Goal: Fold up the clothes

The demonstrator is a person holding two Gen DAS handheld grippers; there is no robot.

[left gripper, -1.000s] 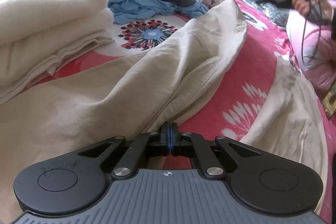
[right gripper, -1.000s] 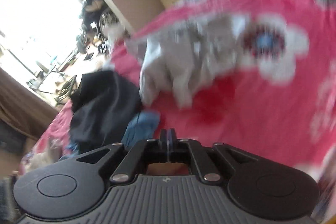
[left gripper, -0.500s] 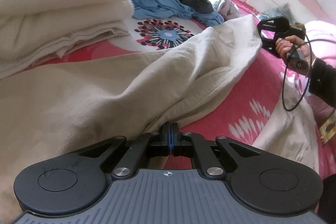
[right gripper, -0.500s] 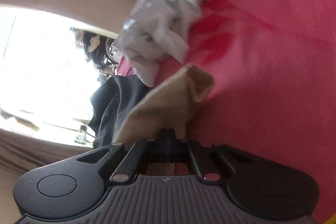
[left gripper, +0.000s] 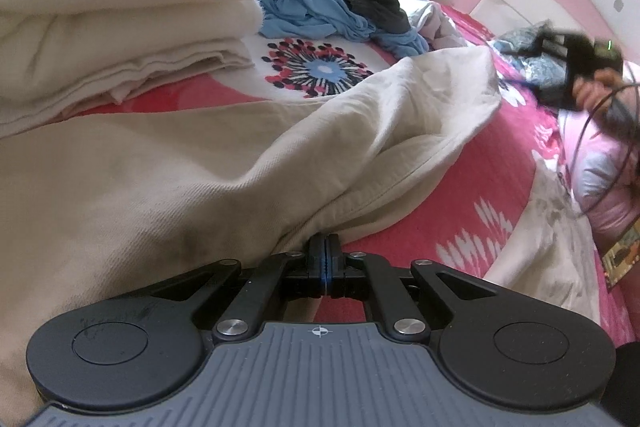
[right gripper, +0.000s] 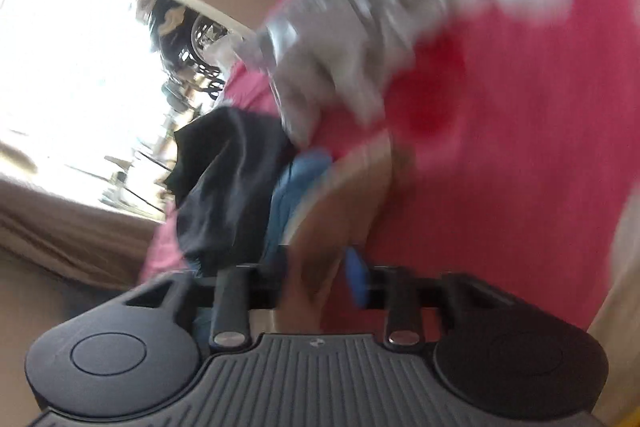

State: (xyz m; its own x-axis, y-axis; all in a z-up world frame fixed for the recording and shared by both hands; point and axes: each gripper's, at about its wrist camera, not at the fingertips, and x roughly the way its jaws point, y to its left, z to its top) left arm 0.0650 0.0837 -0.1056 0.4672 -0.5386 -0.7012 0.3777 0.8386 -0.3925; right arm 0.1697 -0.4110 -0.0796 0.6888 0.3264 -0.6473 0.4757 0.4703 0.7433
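Two grippers are engaged with the beige garment (left gripper: pixel 208 163), which is spread across the pink bedspread (left gripper: pixel 460 195). Its near edge is pinched by the left gripper (left gripper: pixel 325 259), jaws fully closed, apparently to anchor it. The right gripper (right gripper: pixel 320 283) is seen opening, blurred beige cloth between its jaws, probably so the far corner can be released.

The right hand-held gripper (right gripper: pixel 320 279) is opening its jaws, which were pressed together a second ago; beige cloth (right gripper: pixel 340 211) now lies between them, blurred. In the left wrist view that gripper (left gripper: pixel 576 67) sits at 2 o'clock, higher than half a second ago, and the beige garment's (left gripper: pixel 240 147) far end lies flatter.
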